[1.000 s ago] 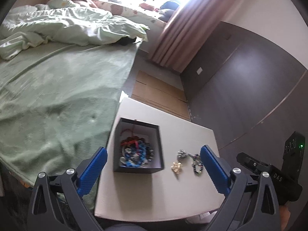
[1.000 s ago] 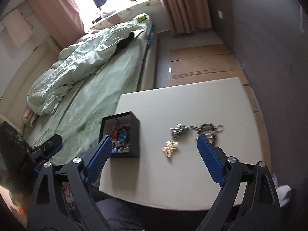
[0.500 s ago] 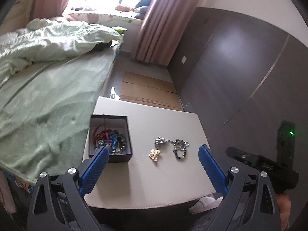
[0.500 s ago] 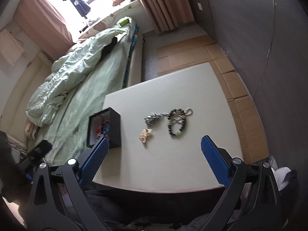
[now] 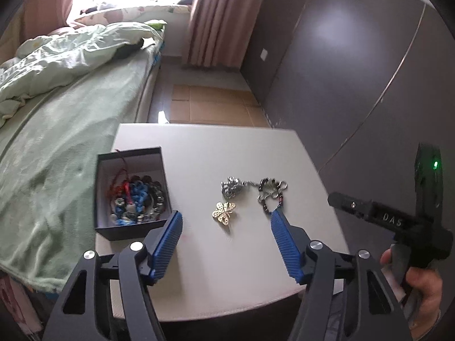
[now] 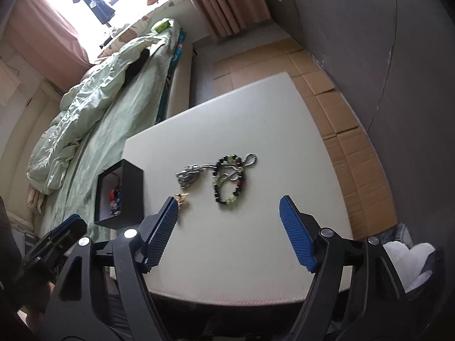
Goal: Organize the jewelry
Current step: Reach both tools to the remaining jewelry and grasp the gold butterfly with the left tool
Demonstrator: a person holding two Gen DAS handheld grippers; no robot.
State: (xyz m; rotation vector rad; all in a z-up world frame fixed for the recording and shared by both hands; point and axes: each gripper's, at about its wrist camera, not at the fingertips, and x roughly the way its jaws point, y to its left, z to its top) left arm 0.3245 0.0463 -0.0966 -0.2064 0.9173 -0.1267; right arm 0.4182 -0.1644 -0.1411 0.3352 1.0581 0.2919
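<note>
Both pairs of fingers are closing on nothing: the left gripper (image 5: pixel 224 221) frames the gold butterfly brooch (image 5: pixel 223 212) on the worktop (image 5: pixel 241 153). The beaded bracelet (image 6: pixel 229 179) lies beyond the right gripper (image 6: pixel 229 206), and the black jewelry box (image 5: pixel 130 190) sits just outside the left gripper's left finger.

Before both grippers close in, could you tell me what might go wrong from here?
The silver chain lies tangled through the beaded bracelet, so lifting one may drag the other. The gold butterfly brooch lies flat and may slip from the closing left gripper. The black box sits at the table edge.
</note>
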